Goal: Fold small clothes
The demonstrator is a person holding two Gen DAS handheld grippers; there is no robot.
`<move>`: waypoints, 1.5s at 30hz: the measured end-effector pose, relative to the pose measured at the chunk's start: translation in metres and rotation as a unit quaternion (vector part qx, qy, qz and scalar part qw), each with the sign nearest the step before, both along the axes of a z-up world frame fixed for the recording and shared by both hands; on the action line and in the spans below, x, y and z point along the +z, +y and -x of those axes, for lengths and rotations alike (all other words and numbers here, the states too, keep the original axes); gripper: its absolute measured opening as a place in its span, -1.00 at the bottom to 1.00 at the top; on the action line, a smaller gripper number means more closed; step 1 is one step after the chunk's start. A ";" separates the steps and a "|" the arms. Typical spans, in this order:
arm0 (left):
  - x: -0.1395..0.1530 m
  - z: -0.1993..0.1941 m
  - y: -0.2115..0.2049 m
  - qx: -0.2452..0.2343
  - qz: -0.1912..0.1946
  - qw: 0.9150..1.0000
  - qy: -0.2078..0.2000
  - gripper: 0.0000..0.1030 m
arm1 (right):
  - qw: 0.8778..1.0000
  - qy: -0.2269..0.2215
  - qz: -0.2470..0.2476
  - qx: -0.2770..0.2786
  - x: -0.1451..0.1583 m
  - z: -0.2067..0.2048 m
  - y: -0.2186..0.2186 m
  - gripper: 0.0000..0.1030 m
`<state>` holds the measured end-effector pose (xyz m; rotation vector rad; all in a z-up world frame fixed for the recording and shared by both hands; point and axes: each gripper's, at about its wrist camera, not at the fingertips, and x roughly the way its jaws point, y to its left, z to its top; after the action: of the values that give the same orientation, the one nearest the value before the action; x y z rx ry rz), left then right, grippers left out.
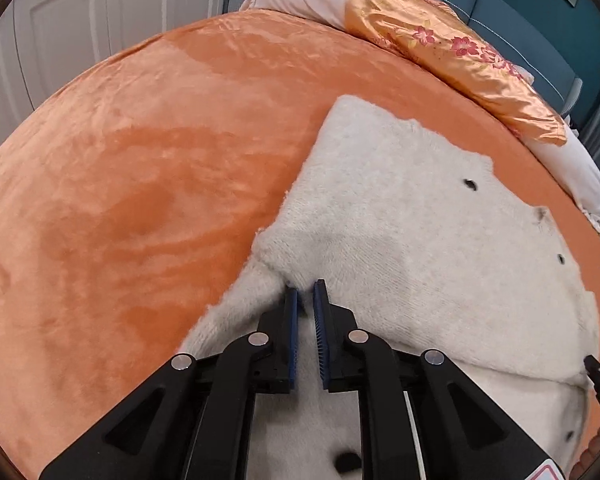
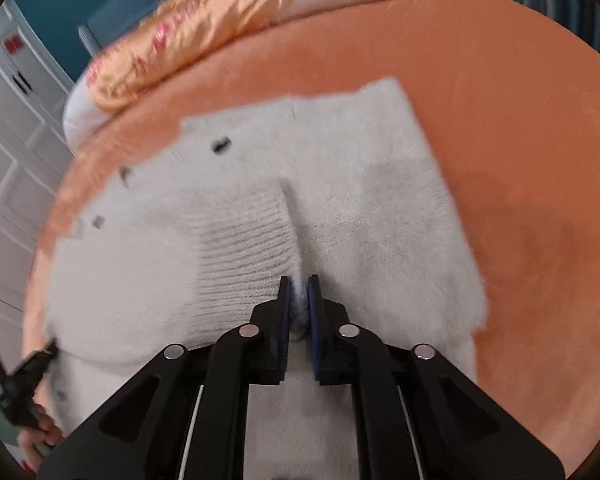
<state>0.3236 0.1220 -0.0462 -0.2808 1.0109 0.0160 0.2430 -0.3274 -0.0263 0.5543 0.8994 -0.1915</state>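
I see soft, even indoor light, no harsh glare, faint sheen on the plush orange velvet bedspread (image 1: 148,168), my left view crisp, my right view motion-smeared across the fuzzy cream knitted cardigan (image 2: 260,208), strong fisheye bending, dark vignetted corners

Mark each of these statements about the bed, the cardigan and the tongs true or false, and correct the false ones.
1. The cream knitted cardigan lies on an orange bed cover. True.
2. The right tongs stand wide open above bare cover. False: they are pinched on a ridge of the cardigan's knit.
3. The cardigan has dark buttons. True.
4. The left tongs hold a sock. False: they grip the cardigan.
5. A floral orange quilt lies at the far edge of the bed. True.
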 end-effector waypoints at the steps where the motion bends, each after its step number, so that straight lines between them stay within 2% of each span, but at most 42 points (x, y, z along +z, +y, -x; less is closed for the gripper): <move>1: 0.006 0.006 0.004 -0.003 0.005 1.000 0.003 -0.66 | 1.000 -0.010 0.000 -0.003 0.012 0.012 0.000 -0.79; 2: 0.011 0.014 0.008 -0.005 0.009 1.000 0.005 -0.55 | 1.000 -0.023 0.004 -0.003 0.027 0.029 0.000 -0.79; 3: 0.018 0.029 0.016 -0.007 0.018 1.000 0.007 -0.15 | 1.000 -0.028 0.008 -0.003 0.039 0.046 -0.001 -0.54; 4: 0.021 0.042 0.024 -0.005 0.027 1.000 0.009 0.20 | 1.000 -0.027 0.013 -0.006 0.047 0.073 -0.002 -0.08; 5: 0.026 0.064 0.038 0.000 0.042 0.999 0.009 0.28 | 1.000 -0.025 0.015 -0.006 0.051 0.097 -0.001 0.12; 6: 0.028 0.079 0.046 -0.001 0.054 0.998 0.010 0.36 | 1.000 -0.022 0.018 -0.003 0.051 0.121 0.001 0.22; 7: 0.029 0.097 0.056 -0.004 0.069 0.997 0.018 0.47 | 1.000 -0.016 0.019 0.000 0.050 0.144 -0.002 0.22; 8: 0.028 0.114 0.066 -0.003 0.082 0.996 0.030 0.50 | 1.000 0.000 0.016 0.001 0.043 0.180 0.001 0.24; 9: 0.025 0.137 0.078 0.004 0.097 0.994 0.046 0.50 | 1.000 0.010 0.012 -0.002 0.038 0.199 0.003 0.28; 10: 0.021 0.152 0.087 0.009 0.111 0.992 0.057 0.50 | 1.000 0.028 -0.001 -0.008 0.026 0.229 0.006 0.29; 13: 0.006 0.198 0.106 0.023 0.162 0.982 0.098 0.50 | 0.996 0.055 -0.061 -0.020 0.002 0.285 0.017 0.29; 15: 0.005 0.218 0.107 0.024 0.178 0.979 0.097 0.50 | 0.994 0.061 -0.089 -0.021 -0.008 0.301 0.026 0.29; 17: 0.008 0.223 0.101 0.018 0.175 0.980 0.092 0.51 | 0.993 0.062 -0.101 -0.013 -0.013 0.305 0.037 0.29; 20: 0.007 0.219 0.085 -0.004 0.206 0.973 0.103 0.50 | 0.993 0.056 -0.106 0.000 -0.013 0.290 0.056 0.29; 23: 0.006 0.211 0.074 -0.010 0.205 0.973 0.108 0.41 | 0.992 0.057 -0.110 -0.005 -0.015 0.278 0.063 0.29; 24: 0.007 0.209 0.074 -0.013 0.206 0.973 0.107 0.10 | 0.993 0.058 -0.108 -0.007 -0.016 0.276 0.065 0.29; 25: 0.008 0.207 0.072 -0.022 0.213 0.970 0.113 -0.41 | 0.993 0.062 -0.103 -0.010 -0.015 0.274 0.065 0.15; 26: 0.009 0.204 0.070 -0.028 0.217 0.968 0.121 -0.68 | 0.993 0.067 -0.096 -0.007 -0.015 0.271 0.068 0.00; 27: 0.012 0.203 0.069 -0.037 0.217 0.967 0.126 -0.88 | 0.994 0.066 -0.088 -0.003 -0.011 0.270 0.072 -0.34; 28: 0.018 0.204 0.069 -0.040 0.213 0.969 0.121 -0.88 | 0.995 0.063 -0.082 -0.001 -0.010 0.273 0.072 -0.83; 29: 0.031 0.206 0.070 -0.045 0.199 0.973 0.104 -0.88 | 0.996 0.054 -0.074 0.007 -0.001 0.275 0.074 -0.90; 32: 0.066 0.220 0.076 -0.062 0.179 0.980 0.066 -0.90 | 0.999 0.018 -0.048 0.015 0.027 0.287 0.075 -0.92; 35: 0.094 0.237 0.080 -0.082 0.164 0.982 0.042 -0.91 | 0.998 -0.015 -0.045 0.031 0.059 0.306 0.075 -0.93; 37: 0.111 0.256 0.086 -0.096 0.151 0.983 0.036 -0.92 | 0.998 -0.017 -0.036 0.048 0.073 0.323 0.078 -0.94; 40: 0.123 0.288 0.098 -0.108 0.133 0.984 0.046 -0.92 | 0.997 0.002 -0.033 0.074 0.079 0.348 0.083 -0.94; 41: 0.123 0.298 0.101 -0.110 0.127 0.984 0.052 -0.92 | 0.995 0.021 -0.024 0.089 0.080 0.365 0.089 -0.94; 45: 0.111 0.358 0.115 -0.114 0.109 0.980 0.117 -0.92 | 0.988 0.095 -0.021 0.123 0.068 0.420 0.111 -0.94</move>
<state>-0.0348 0.2366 0.0643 -0.3674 1.2760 -0.2783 -0.1773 -0.2166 0.0417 0.4630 1.1503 -0.0010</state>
